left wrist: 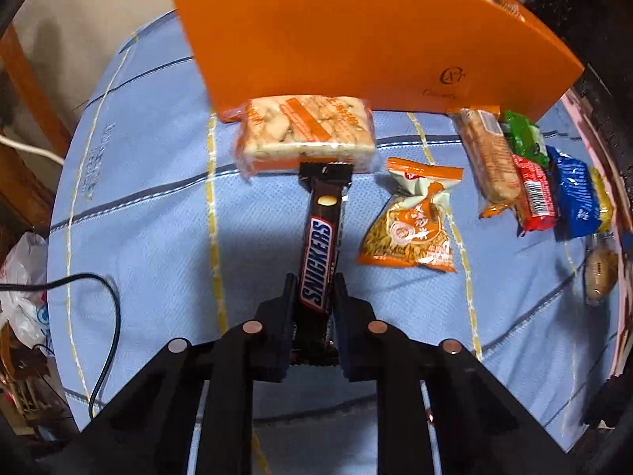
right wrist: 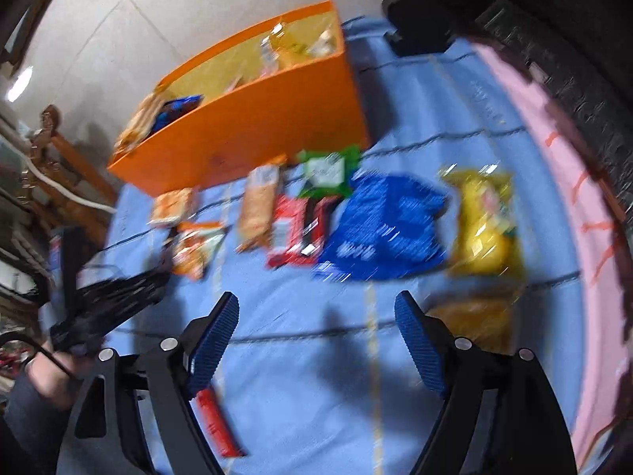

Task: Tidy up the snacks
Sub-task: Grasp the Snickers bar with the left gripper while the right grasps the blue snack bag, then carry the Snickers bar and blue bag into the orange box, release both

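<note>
Left tool clenched on Snickers; right tool released, empty. Next: lift bar into orange box at 12 o'clock.

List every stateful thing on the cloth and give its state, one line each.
left gripper: shut on the Snickers bar
Snickers bar: gripped at its near end, far end by the cracker pack
right gripper: open, holding nothing
orange box: open at the top, snacks inside
cracker pack: sealed, lying against the box
peanut bag: sealed, lying flat
</note>
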The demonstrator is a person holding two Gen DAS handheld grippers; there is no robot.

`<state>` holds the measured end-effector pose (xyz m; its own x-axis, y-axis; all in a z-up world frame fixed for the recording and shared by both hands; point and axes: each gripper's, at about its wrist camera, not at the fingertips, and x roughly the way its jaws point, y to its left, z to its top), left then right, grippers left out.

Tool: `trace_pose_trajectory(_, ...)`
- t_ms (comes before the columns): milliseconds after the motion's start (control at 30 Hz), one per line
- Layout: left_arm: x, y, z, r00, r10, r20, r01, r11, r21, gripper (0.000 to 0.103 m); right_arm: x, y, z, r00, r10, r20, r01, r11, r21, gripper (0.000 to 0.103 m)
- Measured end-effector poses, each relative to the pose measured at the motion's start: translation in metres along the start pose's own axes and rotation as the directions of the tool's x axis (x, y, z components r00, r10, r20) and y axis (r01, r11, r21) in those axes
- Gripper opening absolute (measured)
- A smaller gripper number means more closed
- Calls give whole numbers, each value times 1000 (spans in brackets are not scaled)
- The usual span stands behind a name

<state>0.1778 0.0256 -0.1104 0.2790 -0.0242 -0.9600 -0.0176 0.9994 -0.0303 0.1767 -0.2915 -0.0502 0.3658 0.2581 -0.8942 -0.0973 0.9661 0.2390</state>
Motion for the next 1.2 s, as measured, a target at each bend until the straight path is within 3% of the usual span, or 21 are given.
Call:
trace_pose_trajectory(133, -9, 13, -10, 1000, -24, 3, 24, 999, -43, 17, 13, -11, 23, 995, -91, 36, 90, 996, 13, 85)
trace_pose_trajectory(267, -19, 14, -18, 999, -38, 9, 39, 997, -61, 16, 47, -11, 40, 986, -167, -13, 167, 986, -23, 85)
trace_pose_trajectory(300, -20, 15, -19, 999, -40, 9, 40, 997, -60, 17, 61, -12, 41, 984, -169, -49, 168, 985, -30, 81)
trace_pose_trajectory(333, -21, 14, -20, 999, -43, 8, 44, 997, -61, 17, 70, -12, 42, 984, -164, -75, 162, 986, -37, 71)
trace_pose_trajectory(433, -20, 14, -20, 999, -44, 2, 44, 997, -66, 17, 83, -10, 40, 981, -179, -79, 173, 982, -71, 65)
trace_pose_trajectory(467, -19, 14, -20, 999, -44, -1, 44, 997, -70, 16, 80, -9, 40, 983, -170, -74, 165, 984, -70, 63)
trace_pose_trajectory(500, -18, 12, -18, 999, -45, -4, 45, 996, -73, 16, 73, -8, 40, 988, -146, -56, 143, 988, -64, 47)
trace_pose_trajectory(533, -16, 14, -18, 999, -46, -6, 46, 996, -74, 17, 64, -7, 39, 991, -126, -37, 124, 990, -63, 39)
trace_pose_trajectory(867, 8, 16, -10, 998, -37, -51, 33, 996, -79, 20, 9, -10, 17, 999, 32, 12, -32, 999, 1, 39)
trace_pose_trajectory(967, 11, 10, -2, 998, -33, -54, 29, 997, -72, 32, 8, -12, 9, 998, 60, -9, -59, 998, 23, 40)
trace_pose_trajectory(1000, 12, 9, 0, 998, -29, -52, 25, 997, -67, 32, 8, -10, 7, 998, 60, -11, -60, 998, 19, 40)
trace_pose_trajectory(1033, 12, 7, 1, 999, -13, -50, 10, 998, -57, 20, 8, -9, 7, 998, 62, -12, -62, 998, 16, 40)
trace_pose_trajectory(1067, 12, 7, 2, 999, -7, -48, 4, 998, -58, 17, 6, -8, 5, 998, 66, -11, -66, 998, 16, 40)
trace_pose_trajectory(1200, -5, 13, -1, 999, -38, -1, 37, 995, -88, 17, -8, -1, 6, 995, 99, 18, -99, 995, 5, 40)
